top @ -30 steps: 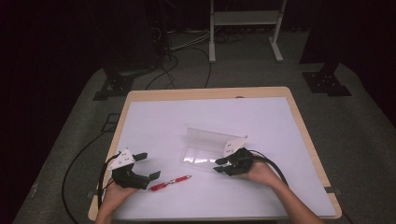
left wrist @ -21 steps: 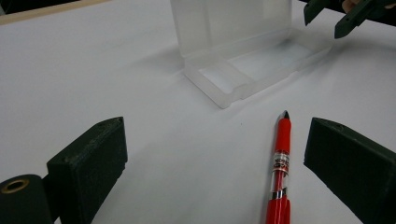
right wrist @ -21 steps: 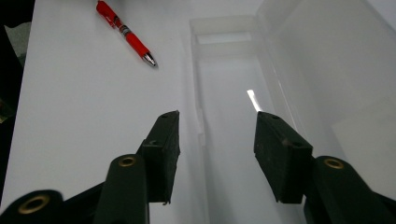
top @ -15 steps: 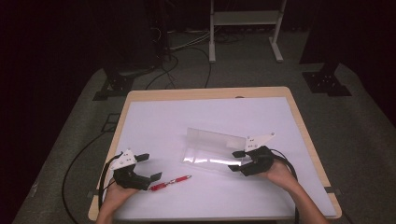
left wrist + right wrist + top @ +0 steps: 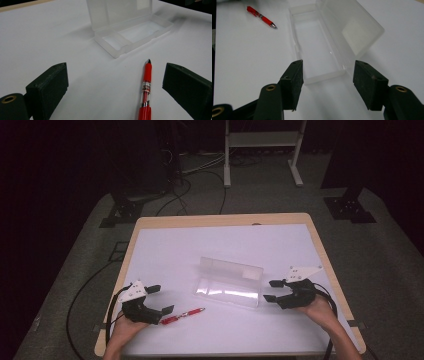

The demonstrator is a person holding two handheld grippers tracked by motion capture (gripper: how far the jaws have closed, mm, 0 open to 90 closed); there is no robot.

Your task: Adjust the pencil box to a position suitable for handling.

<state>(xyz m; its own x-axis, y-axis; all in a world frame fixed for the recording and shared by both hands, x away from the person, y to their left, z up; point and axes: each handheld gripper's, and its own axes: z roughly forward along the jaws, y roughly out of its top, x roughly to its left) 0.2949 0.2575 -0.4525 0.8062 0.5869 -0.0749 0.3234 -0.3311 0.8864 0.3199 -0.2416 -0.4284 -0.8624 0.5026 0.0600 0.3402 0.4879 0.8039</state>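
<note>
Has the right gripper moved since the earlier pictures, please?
Yes. In the high view the right gripper has drawn back rightward off the clear case, toward the table's right edge; its jaws have just been opening, nothing between them.

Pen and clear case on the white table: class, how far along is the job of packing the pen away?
Done: the clear case lies open, lid up, tray empty. The right gripper sits just off its end, its jaws having just been opening, nothing between them. In hand: the left gripper, jaws open, has the red pen lying between them, not pressed. Left: grasp the pen, place it in the tray, probably close the lid.
</note>
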